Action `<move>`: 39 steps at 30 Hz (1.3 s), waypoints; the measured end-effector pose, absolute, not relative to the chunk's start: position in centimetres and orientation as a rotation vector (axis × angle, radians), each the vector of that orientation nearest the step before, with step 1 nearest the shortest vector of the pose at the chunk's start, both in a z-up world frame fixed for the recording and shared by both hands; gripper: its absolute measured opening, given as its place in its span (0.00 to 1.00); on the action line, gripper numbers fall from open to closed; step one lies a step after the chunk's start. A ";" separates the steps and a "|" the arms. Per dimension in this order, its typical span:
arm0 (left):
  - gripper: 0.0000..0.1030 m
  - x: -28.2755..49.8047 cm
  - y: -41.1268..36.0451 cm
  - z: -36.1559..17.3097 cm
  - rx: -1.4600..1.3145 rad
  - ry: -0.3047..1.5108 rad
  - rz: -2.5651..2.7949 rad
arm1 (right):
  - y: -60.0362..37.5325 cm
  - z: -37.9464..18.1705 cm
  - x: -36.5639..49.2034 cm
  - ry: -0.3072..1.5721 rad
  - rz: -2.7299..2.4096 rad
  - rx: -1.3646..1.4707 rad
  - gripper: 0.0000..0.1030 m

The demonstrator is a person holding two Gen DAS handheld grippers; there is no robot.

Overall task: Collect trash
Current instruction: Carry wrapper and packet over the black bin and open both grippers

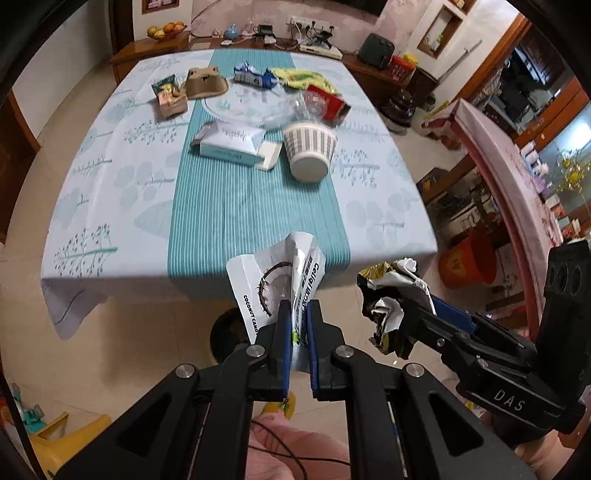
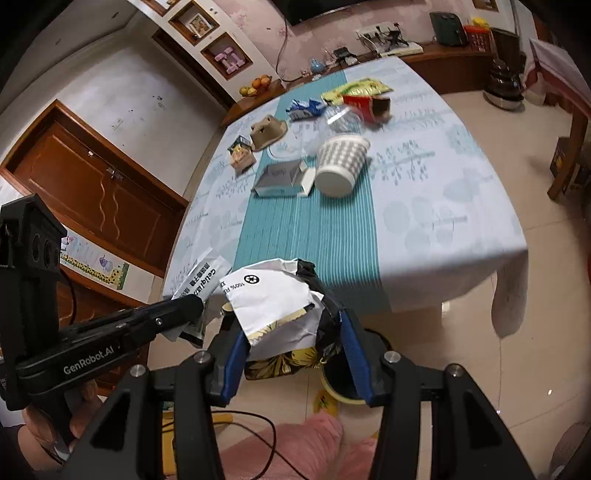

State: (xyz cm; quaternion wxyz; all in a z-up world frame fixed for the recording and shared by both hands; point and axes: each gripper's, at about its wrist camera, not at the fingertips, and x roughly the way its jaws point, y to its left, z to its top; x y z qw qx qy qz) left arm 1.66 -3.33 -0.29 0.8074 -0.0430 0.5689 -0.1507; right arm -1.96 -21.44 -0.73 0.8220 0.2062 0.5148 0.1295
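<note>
Left wrist view: left gripper pinches flat white coconut-candy wrapper; right gripper grips crumpled black-white-yellow paper wad, jaws half-spread, off tabletop edge.

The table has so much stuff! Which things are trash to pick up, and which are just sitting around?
Trash for the job:
- coconut candy wrapper, held
- crumpled bag, held
- blue wrapper
- yellow packet
- red box
- white box

Just lying about:
- fruit bowl
- tablecloth
- door
</note>
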 end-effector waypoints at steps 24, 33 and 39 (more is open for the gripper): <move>0.07 2.7 -0.5 -28.2 -0.125 1.516 -0.302 | -19.0 -29.0 -3.7 1.410 -0.015 0.547 0.48; 0.20 3.0 -0.3 -35.7 -0.074 1.560 -0.274 | -17.3 -36.7 -2.4 1.461 -0.059 0.571 0.51; 0.59 3.0 0.1 -36.2 -0.075 1.540 -0.249 | -16.3 -37.6 -2.1 1.467 -0.067 0.568 0.65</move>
